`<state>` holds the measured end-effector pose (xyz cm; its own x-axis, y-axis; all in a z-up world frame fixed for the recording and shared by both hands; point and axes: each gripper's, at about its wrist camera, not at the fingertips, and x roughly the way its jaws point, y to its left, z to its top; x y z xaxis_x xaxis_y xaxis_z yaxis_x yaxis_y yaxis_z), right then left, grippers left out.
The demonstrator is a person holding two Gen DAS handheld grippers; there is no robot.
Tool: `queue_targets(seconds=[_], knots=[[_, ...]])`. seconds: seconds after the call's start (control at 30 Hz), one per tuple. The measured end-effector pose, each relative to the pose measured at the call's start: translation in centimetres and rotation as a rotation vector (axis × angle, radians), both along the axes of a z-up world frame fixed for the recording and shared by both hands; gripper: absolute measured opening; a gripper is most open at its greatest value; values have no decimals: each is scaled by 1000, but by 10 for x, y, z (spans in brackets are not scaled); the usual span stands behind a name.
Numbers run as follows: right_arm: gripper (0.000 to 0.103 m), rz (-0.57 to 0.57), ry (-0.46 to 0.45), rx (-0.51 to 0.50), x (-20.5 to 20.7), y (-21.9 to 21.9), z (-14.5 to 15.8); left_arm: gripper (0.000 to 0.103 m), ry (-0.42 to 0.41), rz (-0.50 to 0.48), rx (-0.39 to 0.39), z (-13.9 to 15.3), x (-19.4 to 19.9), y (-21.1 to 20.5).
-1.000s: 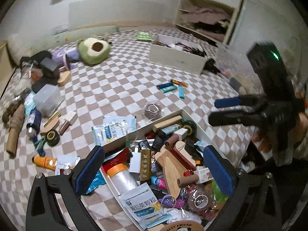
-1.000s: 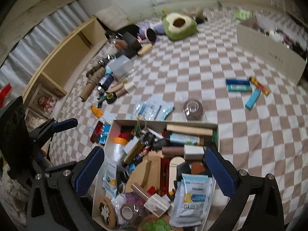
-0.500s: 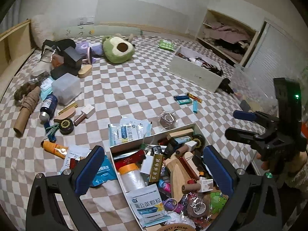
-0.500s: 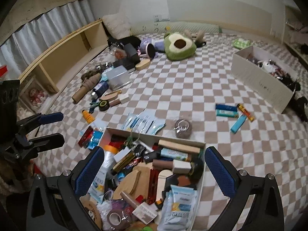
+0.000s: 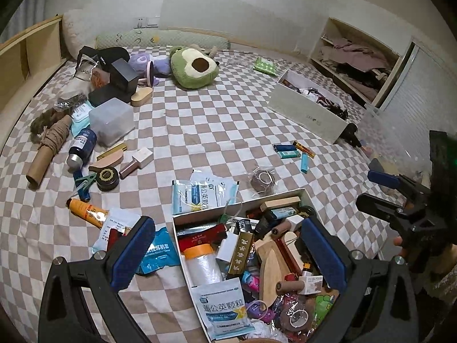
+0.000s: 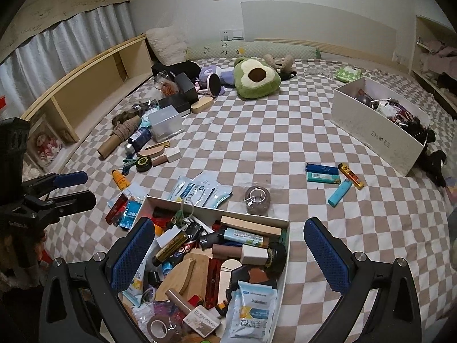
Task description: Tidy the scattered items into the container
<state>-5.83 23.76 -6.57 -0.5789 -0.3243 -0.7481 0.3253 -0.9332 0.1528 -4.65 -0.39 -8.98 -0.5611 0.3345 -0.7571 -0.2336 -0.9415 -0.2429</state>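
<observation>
Left wrist view: left gripper (image 5: 228, 245) spread wide, blue pads apart, nothing between them, hovering over the near white container (image 5: 240, 204), already heaped to the rim with sachets, tubes and wooden pieces. Off to the right, right gripper (image 5: 371, 188) seen side-on, jaws parted and bare. Flat sachets (image 5: 204, 194) touching the container's far wall: light, floppy, probably slick foil, best pinched at a free edge rather than pressed flat. Orange tube (image 5: 85, 207) left of them: rigid, light, apt to roll, best taken across its middle. Open checked bedspread (image 5: 217, 120) beyond, soft and yielding under any downward press. Right wrist view: right gripper (image 6: 228, 253) likewise wide open and empty above the same container (image 6: 248, 217), left gripper (image 6: 72, 187) at the left edge, fingers apart, holding nothing. Bagged brown roll (image 6: 258, 197) just beyond the far wall: crinkly wrap, likely to slip, better gripped through to the roll itself. Lighters (image 6: 338, 191) well off to the right, small, hard, light, easy across the narrow sides. Plenty of bare cloth between the clusters for approach; little spare room inside the container, so careful placing needed near the rim.
</observation>
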Motion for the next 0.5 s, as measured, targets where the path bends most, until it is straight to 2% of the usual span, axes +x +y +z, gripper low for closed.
queue_targets(seconds=[0.3, 0.5], knots=[[103, -1, -7, 8, -3, 1, -1, 103, 13, -5, -29, 2, -2, 6], [103, 5, 12, 12, 0, 4, 9, 103, 80, 24, -92, 19, 5, 8]])
